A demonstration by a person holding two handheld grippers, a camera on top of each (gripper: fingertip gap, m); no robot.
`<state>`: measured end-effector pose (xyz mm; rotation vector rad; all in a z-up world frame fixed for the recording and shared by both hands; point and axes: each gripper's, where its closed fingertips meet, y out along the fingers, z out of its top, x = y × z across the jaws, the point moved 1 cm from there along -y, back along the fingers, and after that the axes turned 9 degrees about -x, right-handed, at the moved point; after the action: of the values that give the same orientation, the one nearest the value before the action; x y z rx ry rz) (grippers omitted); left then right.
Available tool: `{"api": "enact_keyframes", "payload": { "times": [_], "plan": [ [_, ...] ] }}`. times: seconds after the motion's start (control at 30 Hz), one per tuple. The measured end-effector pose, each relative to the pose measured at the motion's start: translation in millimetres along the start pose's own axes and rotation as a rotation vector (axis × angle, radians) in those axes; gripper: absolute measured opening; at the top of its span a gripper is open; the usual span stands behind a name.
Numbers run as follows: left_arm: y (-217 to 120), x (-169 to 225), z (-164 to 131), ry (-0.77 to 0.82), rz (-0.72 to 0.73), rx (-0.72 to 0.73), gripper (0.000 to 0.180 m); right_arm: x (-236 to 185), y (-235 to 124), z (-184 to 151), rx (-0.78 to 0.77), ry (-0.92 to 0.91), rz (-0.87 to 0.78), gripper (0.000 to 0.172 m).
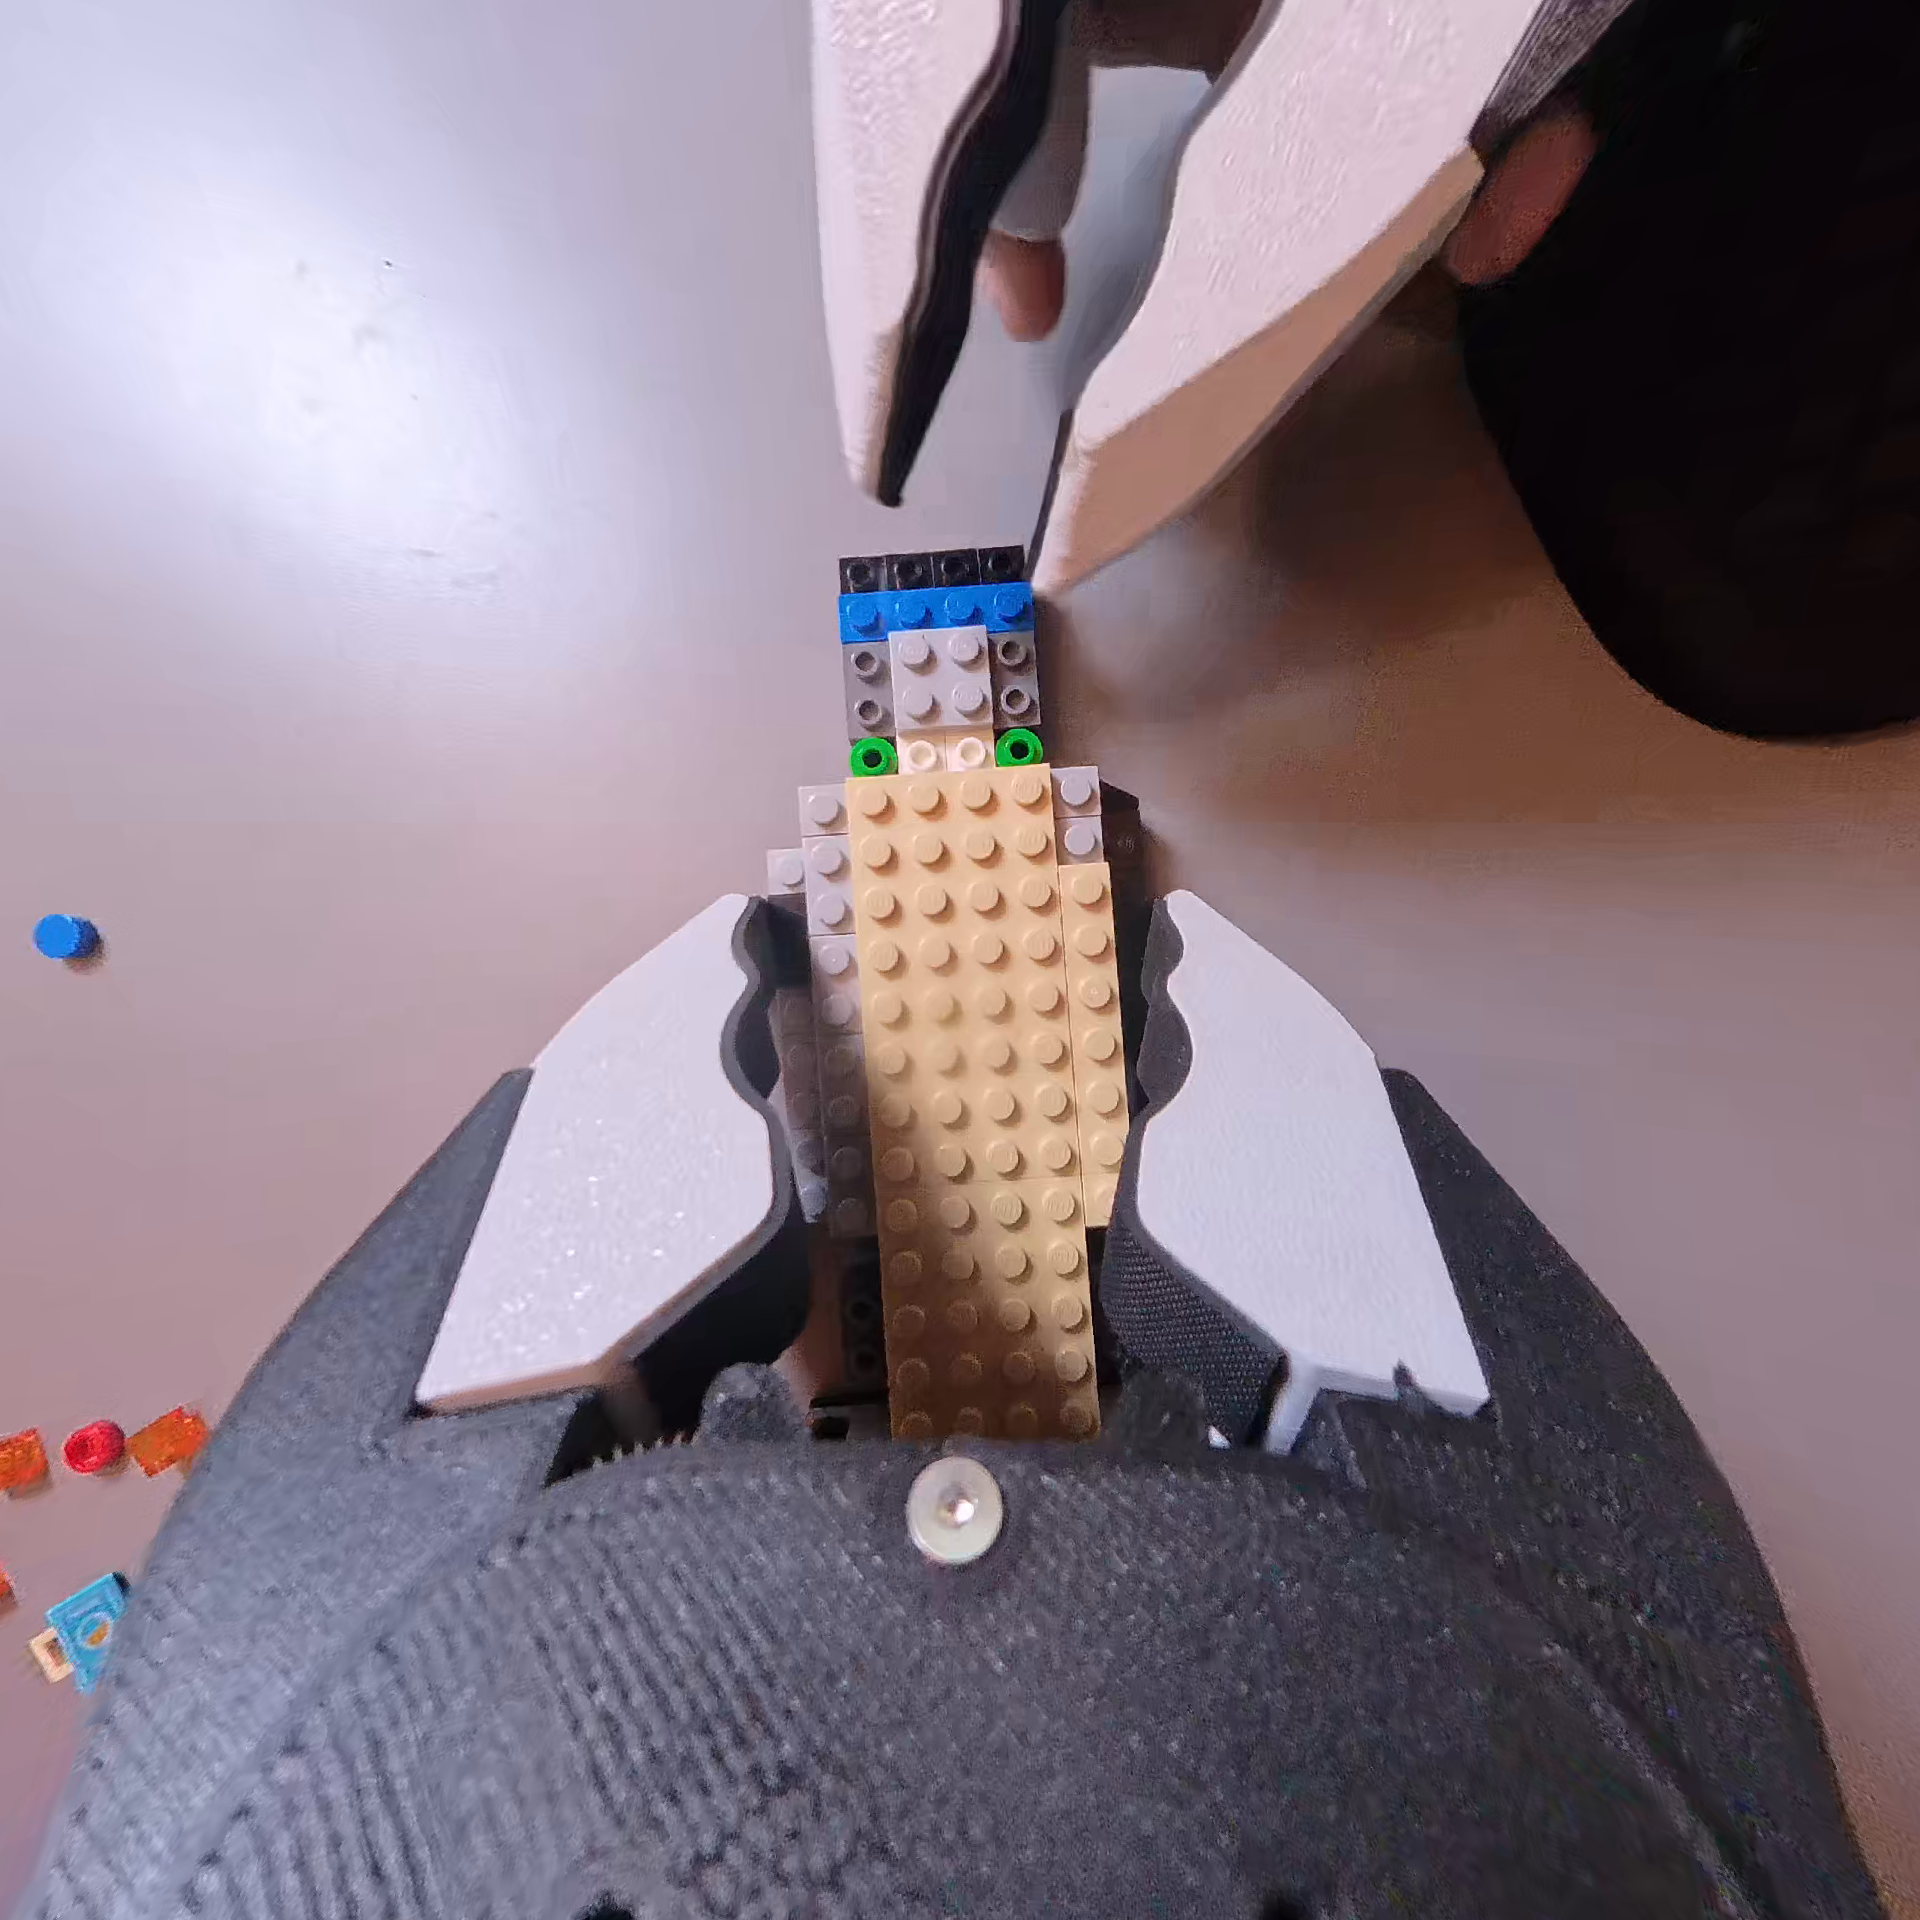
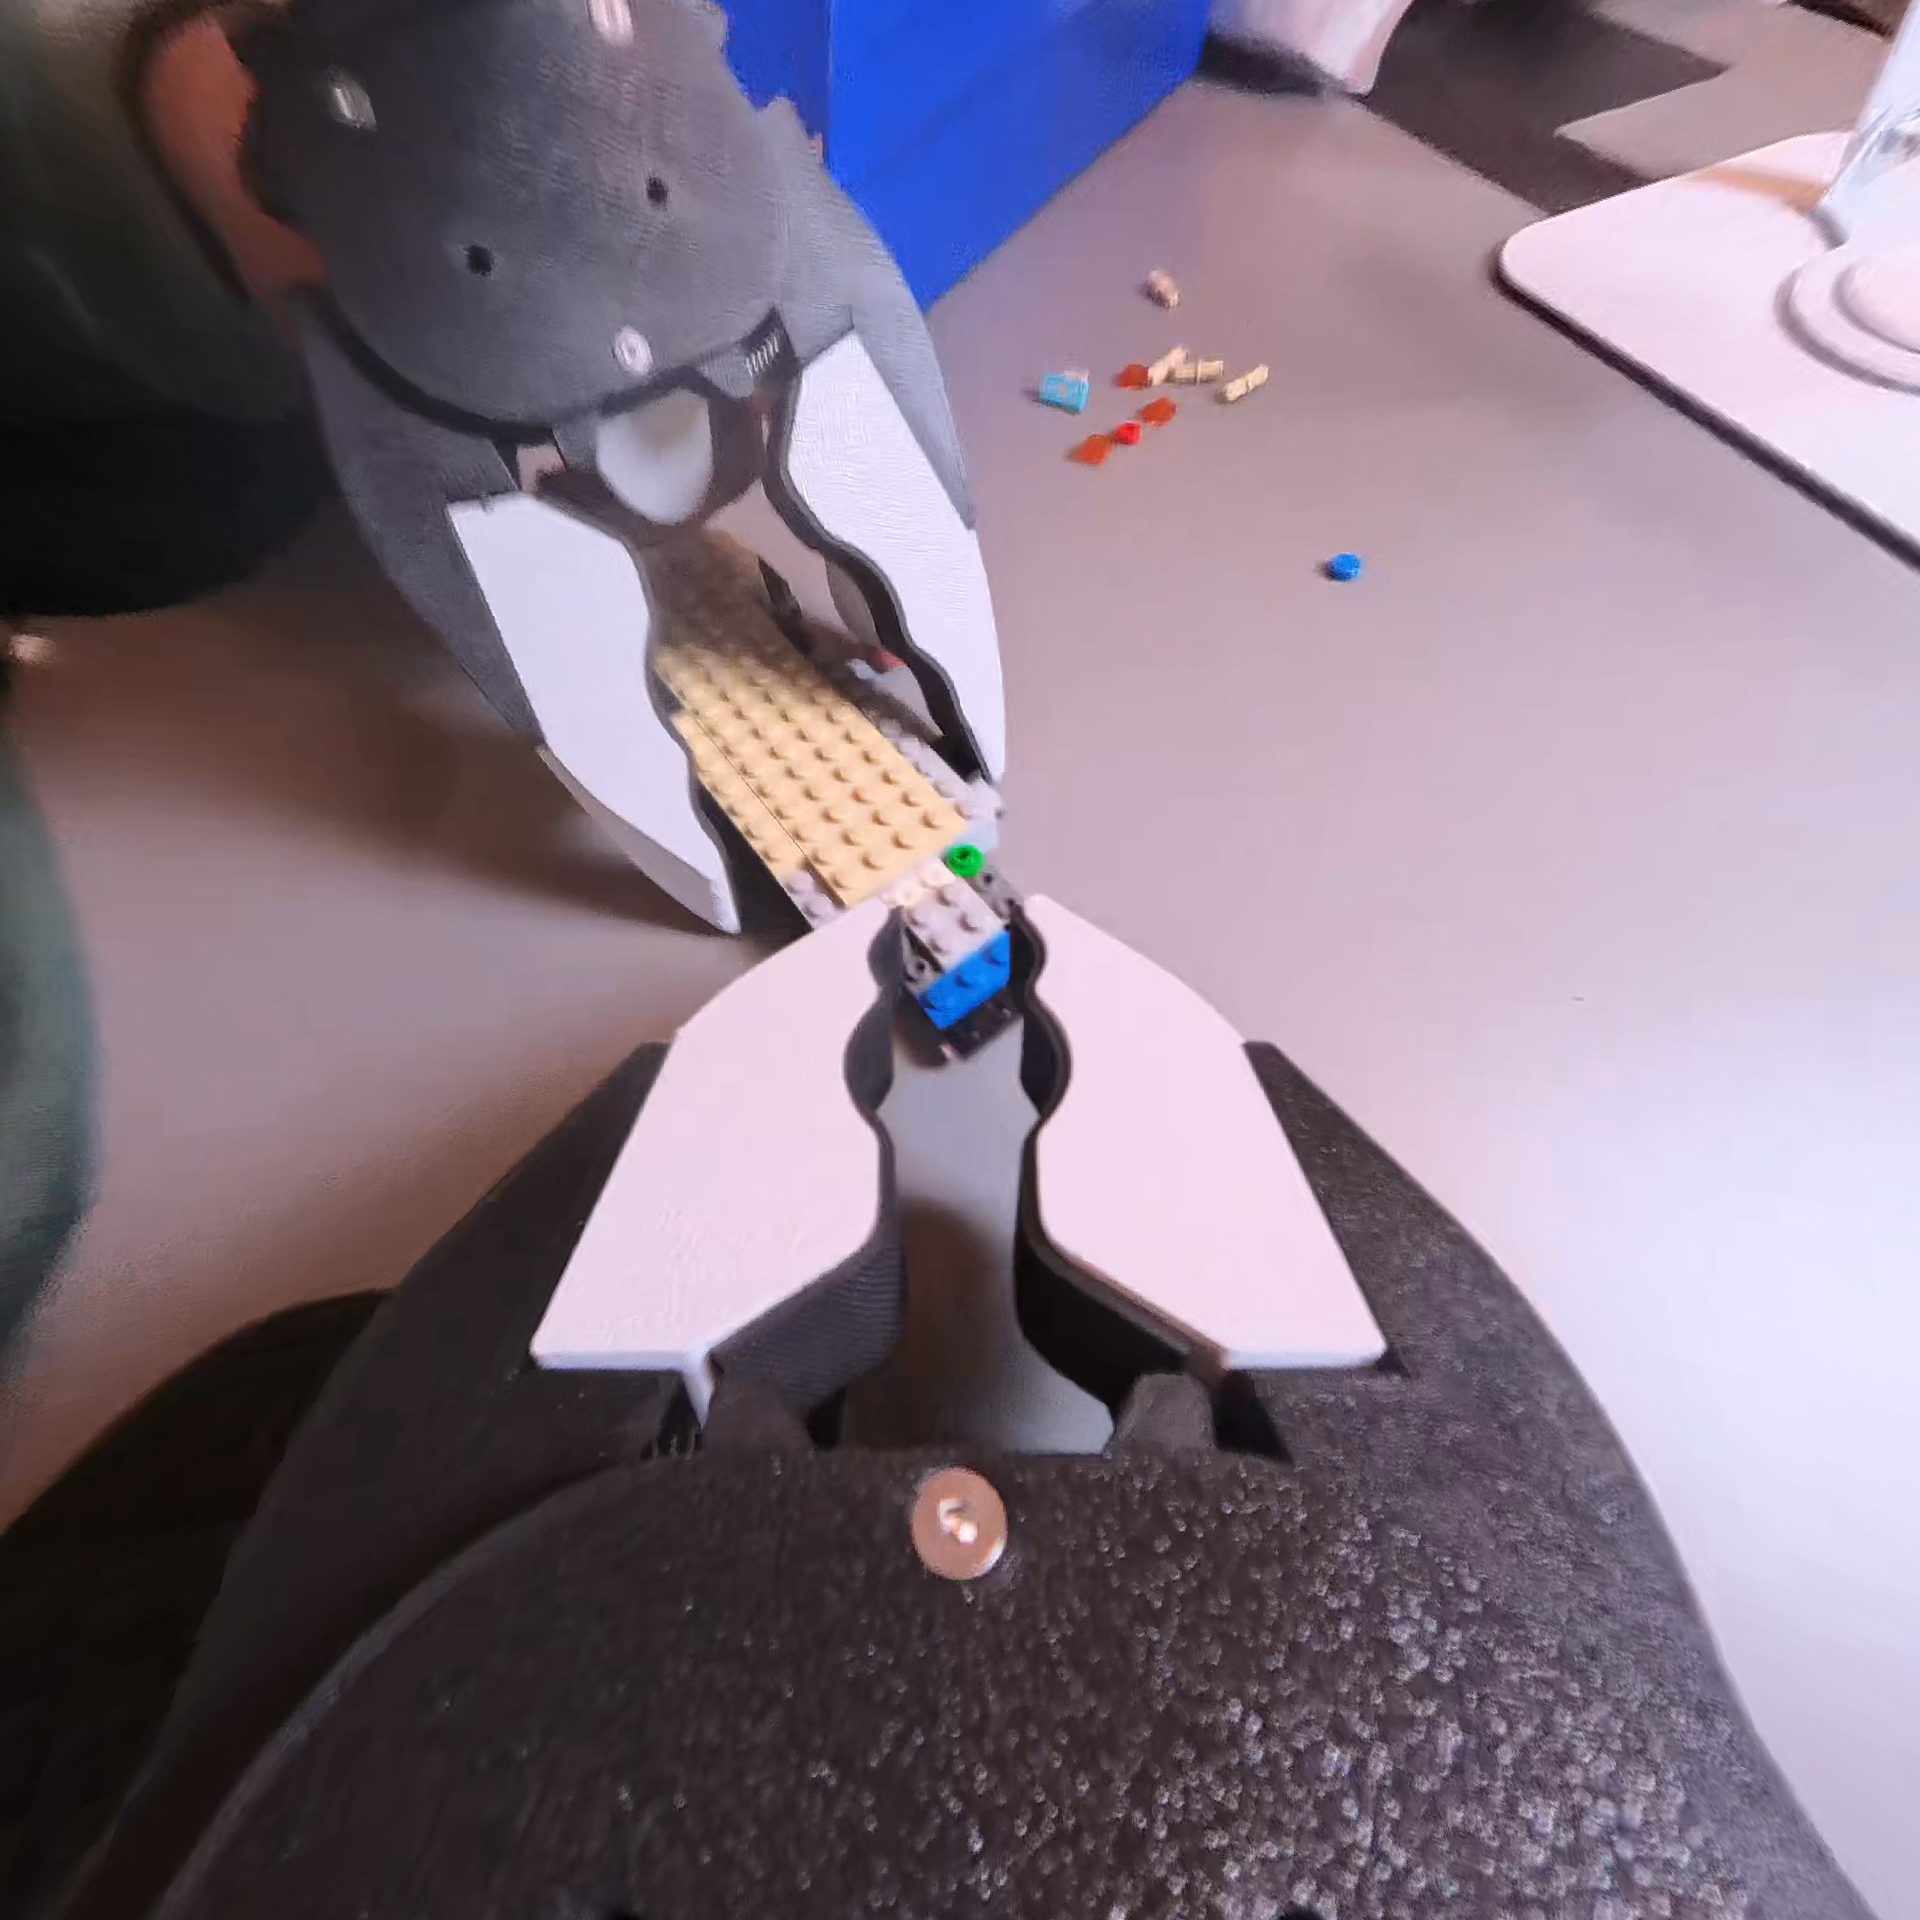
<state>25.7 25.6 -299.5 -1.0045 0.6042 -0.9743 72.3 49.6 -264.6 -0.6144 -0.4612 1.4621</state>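
Note:
My left gripper (image 1: 958,904) is shut on a brick model (image 1: 977,1039), a long tan studded plate with grey side bricks that reaches far back between its fingers. The model's far end carries two green studs (image 1: 873,756), a raised grey brick, a blue row (image 1: 935,611) and a black row (image 1: 930,569). My right gripper (image 1: 961,540) comes from the opposite side with its jaws narrowly parted. One fingertip (image 1: 1044,577) is at the end's right corner and the other stands clear of it. In the right wrist view the blue end (image 2: 971,977) shows between my right gripper's tips (image 2: 956,914), and the left gripper (image 2: 862,842) holds the model (image 2: 821,769).
A blue round stud (image 2: 1343,566) lies alone on the grey table. Red, orange, tan and light blue loose pieces (image 2: 1127,416) lie farther back. A blue box (image 2: 966,125) stands behind the left gripper, and a white board (image 2: 1662,312) lies at the right. A person's hand (image 1: 1023,281) holds the right gripper. Some 6 cm of space lies between my two pairs of fingers.

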Motion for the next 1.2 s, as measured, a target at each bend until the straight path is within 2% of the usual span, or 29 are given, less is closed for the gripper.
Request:
{"api": "enact_keyframes", "payload": {
  "times": [0.2, 0.37, 0.43, 0.47, 0.7, 0.77, 0.8, 0.87, 0.97, 1.2],
  "plan": [
    [-1.7, 7.1, -0.8, 0.104, -0.02, 0.018, 0.07, -2.9, 12.5, -19.2, -0.156, -0.193, 0.05, 0.047],
    [-4.2, 9.0, 3.0, 0.215, 0.035, 0.039, 0.07, -11.1, 15.7, -26.6, -0.292, -0.343, 0.152, 0.048],
    [-5.0, 9.2, 3.9, 0.244, 0.056, 0.056, 0.07, -13.4, 19.2, -25.2, -0.314, -0.374, 0.168, 0.042],
    [-5.3, 9.3, 3.8, 0.252, 0.063, 0.061, 0.07, -14.1, 20.0, -24.3, -0.316, -0.384, 0.176, 0.036],
    [-5.0, 11.4, 0.9, 0.224, 0.024, 0.044, 0.07, -17.8, 20.1, -23.9, -0.265, -0.434, 0.105, 0.035],
    [-3.0, 11.8, -1.5, 0.188, -0.024, 0.026, 0.07, -16.0, 19.3, -22.7, -0.235, -0.451, 0.047, 0.036],
    [-1.5, 10.4, -3.5, 0.11, -0.071, 0.022, 0.07, -12.7, 17.6, -21.2, -0.224, -0.484, -0.012, 0.035],
    [-3.4, 6.6, -6.9, 0.118, -0.072, 0.041, 0.07, -13.5, 11.7, -20.8, -0.227, -0.536, -0.063, 0.035],
    [-4.5, 9.5, -8.6, 0.134, -0.083, 0.045, 0.07, -12.8, 6.3, -19.6, -0.19, -0.512, -0.095, 0.036],
    [-5.2, 9.9, -9.4, 0.151, -0.09, 0.049, 0.07, -18.9, -0.2, -14.9, -0.105, -0.378, 0.056, 0.036]
  ]
}}
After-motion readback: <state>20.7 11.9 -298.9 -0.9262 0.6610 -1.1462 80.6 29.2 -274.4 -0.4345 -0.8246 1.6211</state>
